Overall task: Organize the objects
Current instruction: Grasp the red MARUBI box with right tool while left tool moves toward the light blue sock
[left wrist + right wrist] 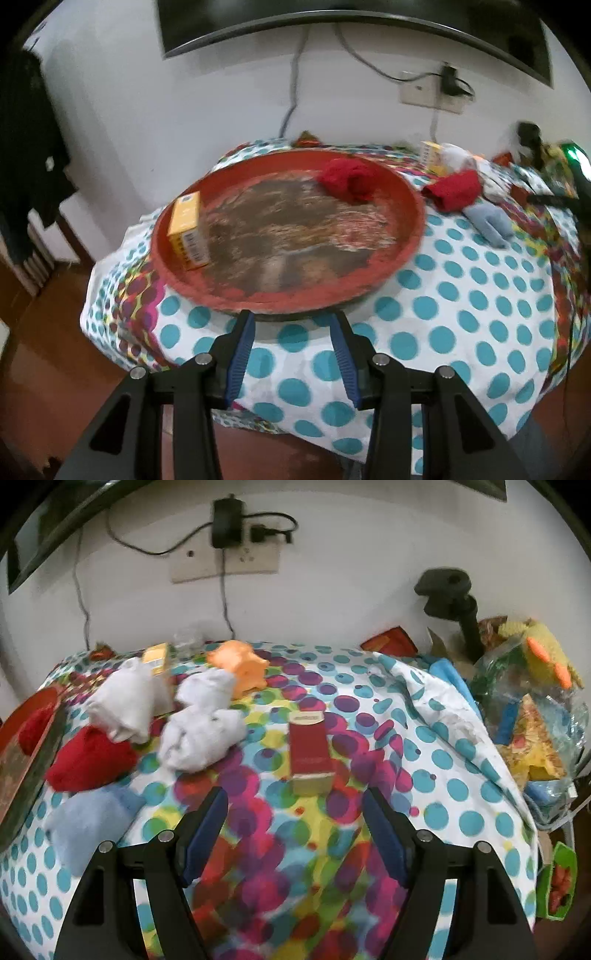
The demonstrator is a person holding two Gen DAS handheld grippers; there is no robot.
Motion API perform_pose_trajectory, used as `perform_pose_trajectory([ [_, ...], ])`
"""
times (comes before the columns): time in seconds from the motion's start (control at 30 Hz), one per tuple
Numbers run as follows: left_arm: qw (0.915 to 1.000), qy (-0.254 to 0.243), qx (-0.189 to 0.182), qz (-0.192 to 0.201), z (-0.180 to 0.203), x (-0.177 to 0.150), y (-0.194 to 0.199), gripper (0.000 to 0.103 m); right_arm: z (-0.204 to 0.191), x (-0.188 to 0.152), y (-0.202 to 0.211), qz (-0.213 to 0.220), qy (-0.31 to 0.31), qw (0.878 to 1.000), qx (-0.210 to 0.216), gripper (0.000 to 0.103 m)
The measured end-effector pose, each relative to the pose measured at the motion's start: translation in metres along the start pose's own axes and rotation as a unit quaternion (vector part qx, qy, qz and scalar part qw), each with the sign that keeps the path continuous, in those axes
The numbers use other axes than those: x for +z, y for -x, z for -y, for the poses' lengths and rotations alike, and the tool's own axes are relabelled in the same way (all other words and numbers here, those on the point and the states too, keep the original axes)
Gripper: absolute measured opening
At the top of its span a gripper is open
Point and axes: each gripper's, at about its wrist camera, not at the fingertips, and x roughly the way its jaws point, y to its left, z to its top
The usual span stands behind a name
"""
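A table draped in a white cloth with teal polka dots and multicoloured circles point(461, 314) holds everything here. On its left part sits a large round red tray with a worn, brownish centre point(406, 192), and inside it a small yellow-orange cardboard box point(186, 230) stands against the left rim, while a crumpled red sock point(347, 181) lies near the far right rim. The left gripper point(293, 319) hovers just in front of the tray's near edge, its blue-padded fingers point(242, 350) parted with nothing between them. Just outside the tray to the right lie a second red rolled sock point(88, 760) and a pale blue sock point(88, 819), touching each other. Beyond them are two white bundled socks point(123, 701) (one of them leans against another yellow box point(157, 659)), and an orange sock point(240, 662) lies further back near the wall. The right gripper point(295, 797) points down at the cloth with its fingers point(205, 825) spread wide and empty; a dark red rectangular carton with a gold end point(308, 751) lies flat on the cloth just ahead of the gap between them, untouched. At the far right edge of the table a clear plastic bag of colourful toys point(532, 701) sits beside a black clamp stand point(448, 594). A wall socket plate with a black adapter plugged in point(225, 528) is on the white wall behind.
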Motion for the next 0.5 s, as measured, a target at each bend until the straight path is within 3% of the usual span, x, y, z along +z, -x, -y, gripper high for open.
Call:
perform_pose_trajectory([
  [0.07, 0.9996, -0.022, 0.011, 0.014, 0.014, -0.001, 0.003, 0.043, 0.002, 0.004, -0.011, -0.006, -0.006, 1.000, 0.003, 0.068],
  [0.13, 0.9992, -0.035, 0.014, 0.013, 0.025, -0.001, 0.004, 0.043, 0.000, 0.007, -0.022, -0.017, -0.005, 1.000, 0.001, 0.058],
  [0.2, 0.9989, -0.044, -0.013, 0.006, 0.037, 0.002, 0.006, 0.043, -0.003, 0.010, -0.028, -0.023, -0.002, 1.000, 0.010, 0.053],
  [0.37, 0.9944, -0.084, -0.063, 0.013, 0.070, 0.024, 0.010, 0.043, -0.006, 0.017, -0.037, -0.026, -0.003, 1.000, 0.011, 0.051],
  [0.5, 0.9898, -0.080, -0.117, 0.016, 0.090, 0.051, 0.002, 0.043, -0.011, 0.020, -0.046, -0.039, -0.001, 0.999, 0.012, 0.036],
])
